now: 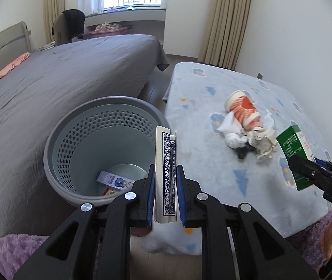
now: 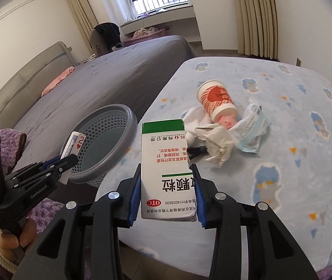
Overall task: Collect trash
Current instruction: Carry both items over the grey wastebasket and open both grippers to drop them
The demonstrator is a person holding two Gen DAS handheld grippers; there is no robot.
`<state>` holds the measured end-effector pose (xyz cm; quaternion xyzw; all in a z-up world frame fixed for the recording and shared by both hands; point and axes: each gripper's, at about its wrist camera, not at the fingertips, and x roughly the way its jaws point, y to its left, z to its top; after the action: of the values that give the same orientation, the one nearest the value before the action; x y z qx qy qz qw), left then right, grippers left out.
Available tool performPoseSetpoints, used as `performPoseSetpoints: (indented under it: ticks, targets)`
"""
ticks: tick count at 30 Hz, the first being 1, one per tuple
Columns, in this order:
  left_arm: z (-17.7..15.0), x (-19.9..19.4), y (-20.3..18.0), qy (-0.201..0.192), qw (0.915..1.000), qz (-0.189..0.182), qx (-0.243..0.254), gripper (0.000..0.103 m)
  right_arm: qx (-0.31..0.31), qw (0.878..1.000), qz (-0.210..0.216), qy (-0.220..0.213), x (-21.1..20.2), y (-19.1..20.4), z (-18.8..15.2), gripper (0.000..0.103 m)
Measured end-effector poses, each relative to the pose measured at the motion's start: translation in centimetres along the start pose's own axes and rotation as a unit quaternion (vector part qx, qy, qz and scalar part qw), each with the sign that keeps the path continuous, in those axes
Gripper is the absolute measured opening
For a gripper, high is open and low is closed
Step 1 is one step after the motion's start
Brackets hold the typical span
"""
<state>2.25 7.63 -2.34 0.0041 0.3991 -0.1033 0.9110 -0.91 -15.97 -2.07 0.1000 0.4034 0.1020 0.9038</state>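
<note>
My left gripper is shut on a playing-card box and holds it upright over the near rim of the grey perforated bin. It also shows in the right wrist view, with the card box beside the bin. My right gripper is shut on a white and green medicine box above the blue blanket's near edge; the box shows in the left wrist view. On the blanket lie an orange paper cup, white tissue and crumpled paper.
The bin holds a small printed box at its bottom. A bed with a grey cover lies left of the bin. The blue patterned blanket covers a low surface on the right. A purple fluffy cloth is at lower left.
</note>
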Motion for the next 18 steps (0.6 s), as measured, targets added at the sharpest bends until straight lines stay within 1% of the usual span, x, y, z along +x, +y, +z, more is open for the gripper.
performPoseSetpoints:
  ticks: [3, 7, 11, 13, 15, 18]
  targets:
    - [1.2, 1.5, 1.7, 0.0, 1.0, -0.001, -0.002, 0.017, -0.002, 1.0, -0.001, 0.006, 1.4, 1.3, 0.6, 0.038]
    - [3.9, 3.7, 4.0, -0.004, 1.0, 0.006, 0.001, 0.017, -0.009, 1.0, 0.001, 0.011, 3.5, 3.1, 2.1, 0.038]
    - [6.1, 5.4, 6.6, -0.015, 0.999, 0.041, 0.012, 0.017, -0.032, 0.999, 0.011, 0.012, 5.5, 5.4, 3.6, 0.038]
    - [6.3, 5.8, 7.7, -0.017, 0.9984, 0.054, 0.006, 0.017, -0.042, 0.999, 0.019, 0.015, 6.6, 6.6, 4.3, 0.038]
    - [6.0, 6.3, 8.9, -0.018, 0.9985, 0.052, -0.009, 0.017, -0.051, 0.998, 0.028, 0.022, 7.9, 7.8, 5.0, 0.038]
    - [5.4, 7.2, 9.7, -0.002, 0.9983, 0.055, -0.017, 0.017, -0.064, 0.997, 0.039, 0.033, 9.8, 9.3, 5.7, 0.038]
